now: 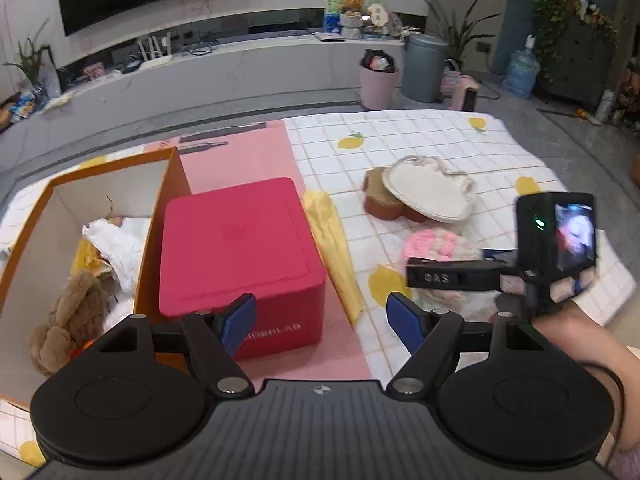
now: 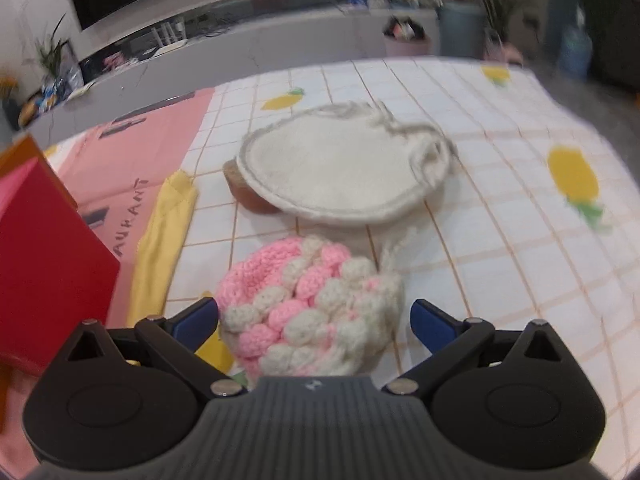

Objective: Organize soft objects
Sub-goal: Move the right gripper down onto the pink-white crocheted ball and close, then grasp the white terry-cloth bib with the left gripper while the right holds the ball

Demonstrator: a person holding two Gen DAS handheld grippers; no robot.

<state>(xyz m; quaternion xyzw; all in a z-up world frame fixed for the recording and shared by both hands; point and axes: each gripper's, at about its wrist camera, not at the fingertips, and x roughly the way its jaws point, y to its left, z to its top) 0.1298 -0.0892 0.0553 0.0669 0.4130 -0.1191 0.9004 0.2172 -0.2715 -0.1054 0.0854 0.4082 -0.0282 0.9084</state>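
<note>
Orange box (image 1: pixel 160 216): far left of the left wrist view, open-topped; already holds a brown plush toy (image 1: pixel 68 320) and white cloth (image 1: pixel 116 244).
Red box (image 1: pixel 240 248): just right of the orange box, lid on, standing on a pink mat (image 1: pixel 240 152).
Left fingers (image 1: pixel 320 324): my left gripper, lower centre of its view, hovers over the red box's near corner; spread wide and empty, nothing between the blue pads (image 1: pixel 238 322).
Yellow cloth (image 1: pixel 332 248): long strip at the red box's right side, on the edge of the checked lemon-print sheet (image 1: pixel 440 140).
Pink-and-white crochet piece (image 2: pixel 316 312): lower centre of the right wrist view, resting on the sheet.
Right fingers (image 2: pixel 314 322): my right gripper straddles the crochet piece; released, pads at either side, and I cannot tell whether the left pad brushes the yarn.
White drawstring pouch (image 2: pixel 344 168): centre of the right view, beyond the crochet piece, lying across a brown item (image 2: pixel 248 192).
Step in hand: judged as closing on the crochet piece to carry it to the orange box.
Risk, shallow bite: the yarn compresses; a grip on the bobbles alone could slip out in transit.
Risk, snag: pads set too low could pinch the sheet and drag it.
Risk, blur: the right view is smeared, so alignment is uncertain.
</note>
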